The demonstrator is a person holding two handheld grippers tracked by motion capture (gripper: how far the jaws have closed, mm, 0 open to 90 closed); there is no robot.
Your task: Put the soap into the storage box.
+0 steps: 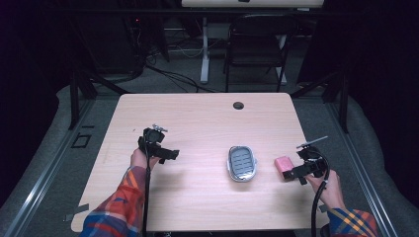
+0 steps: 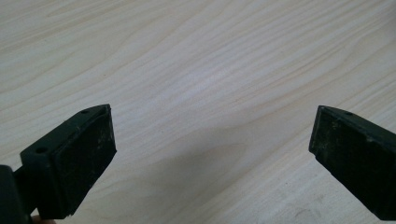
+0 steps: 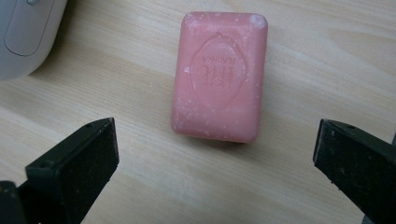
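I have the right tongs (image 3: 215, 154) spread wide and pointed down at the pink soap bar (image 3: 218, 77), which lies flat on the table (image 1: 197, 123) just ahead of the jaws and roughly centred between them, not yet touched. My guess is that I am lined up this way to close on the bar's long sides. From above, the soap sits just right of the grey soap dish (image 1: 242, 164), apart from it, so I judge the dish to be where the bar should go. The left tongs (image 2: 212, 140) are also spread, with nothing between them but bare wood; I hold them well off to the left, probably to keep them clear.
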